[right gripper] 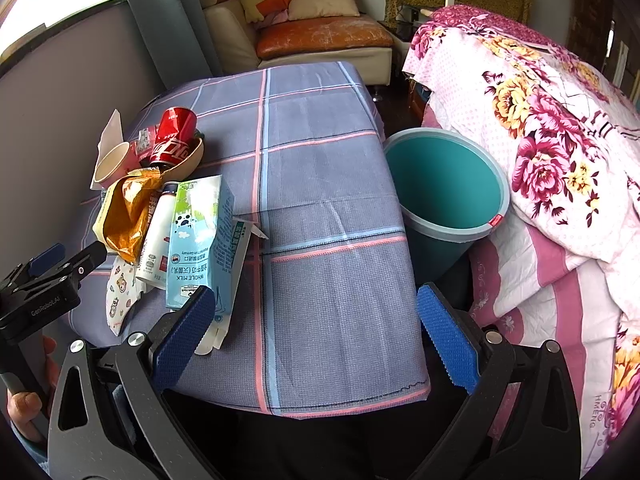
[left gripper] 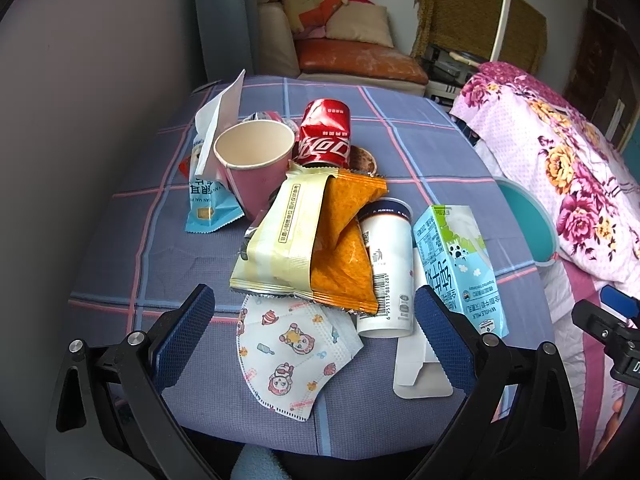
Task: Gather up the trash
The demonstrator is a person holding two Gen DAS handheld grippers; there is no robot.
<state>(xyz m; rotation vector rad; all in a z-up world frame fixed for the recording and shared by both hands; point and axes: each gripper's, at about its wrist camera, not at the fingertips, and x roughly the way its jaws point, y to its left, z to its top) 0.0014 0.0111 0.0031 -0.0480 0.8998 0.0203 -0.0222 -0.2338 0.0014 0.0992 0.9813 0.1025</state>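
A pile of trash lies on the checked blue tablecloth (left gripper: pixel 420 152): a crushed red cola can (left gripper: pixel 325 136), a pink paper cup (left gripper: pixel 256 160), a cream and orange snack wrapper (left gripper: pixel 312 240), a white can (left gripper: pixel 386 272), a blue milk carton (left gripper: pixel 460 268), a printed face mask (left gripper: pixel 292 352) and a blue wrapper (left gripper: pixel 208 204). My left gripper (left gripper: pixel 314 334) is open over the mask, empty. My right gripper (right gripper: pixel 312 332) is open and empty near the table's front edge, its left finger by the milk carton (right gripper: pixel 200 240). A teal bin (right gripper: pixel 444 184) stands right of the table.
A bed with a floral pink quilt (right gripper: pixel 540 140) presses against the bin on the right. A sofa with an orange cushion (right gripper: pixel 320 36) stands behind the table. A grey wall (left gripper: pixel 80 100) runs along the left. A flat white card (left gripper: pixel 416 368) lies by the carton.
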